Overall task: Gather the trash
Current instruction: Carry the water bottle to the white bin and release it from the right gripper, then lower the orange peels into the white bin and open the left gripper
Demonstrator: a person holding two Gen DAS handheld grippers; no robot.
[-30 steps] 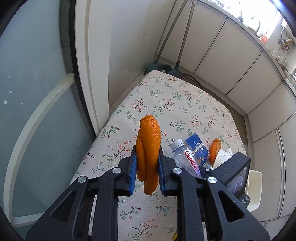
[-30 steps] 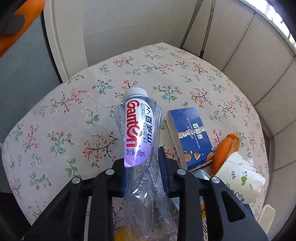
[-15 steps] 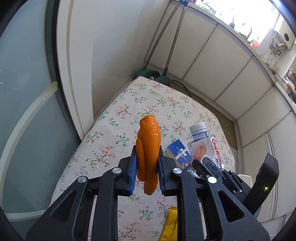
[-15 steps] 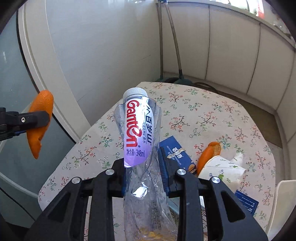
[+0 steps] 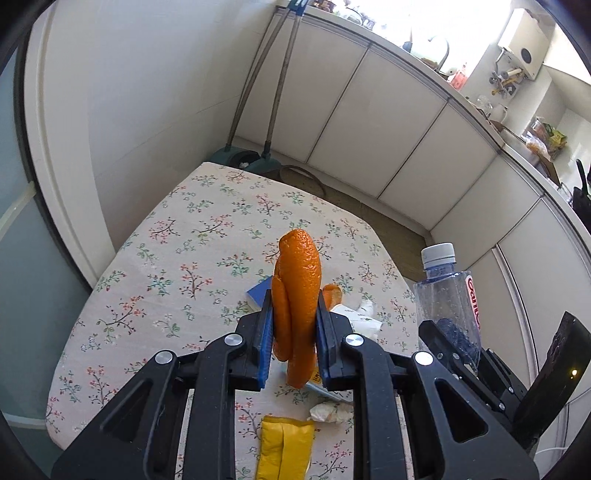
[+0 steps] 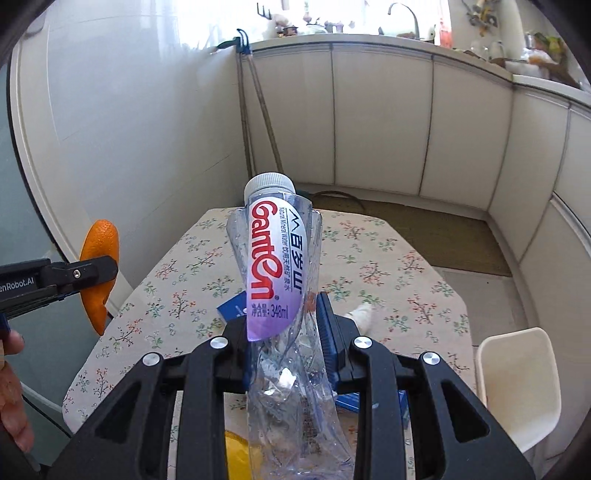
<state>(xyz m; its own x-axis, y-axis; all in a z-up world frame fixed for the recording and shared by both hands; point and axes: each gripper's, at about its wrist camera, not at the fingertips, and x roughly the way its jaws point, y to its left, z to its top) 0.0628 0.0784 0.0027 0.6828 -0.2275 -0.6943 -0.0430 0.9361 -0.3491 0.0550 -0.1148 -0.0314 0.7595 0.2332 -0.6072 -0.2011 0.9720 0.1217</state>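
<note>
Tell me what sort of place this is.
Most likely a home kitchen or an enclosed balcony beside one. A run of white cabinets carries a counter with a faucet, a table with a floral cloth stands in the middle, and mop handles lean in the corner.

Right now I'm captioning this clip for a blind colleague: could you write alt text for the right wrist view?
The right tool grips a crushed clear plastic water bottle with a red-lettered label, held above a floral-cloth table. At left, the left tool clamps a curled orange peel; a white plastic bin stands at right.
</note>
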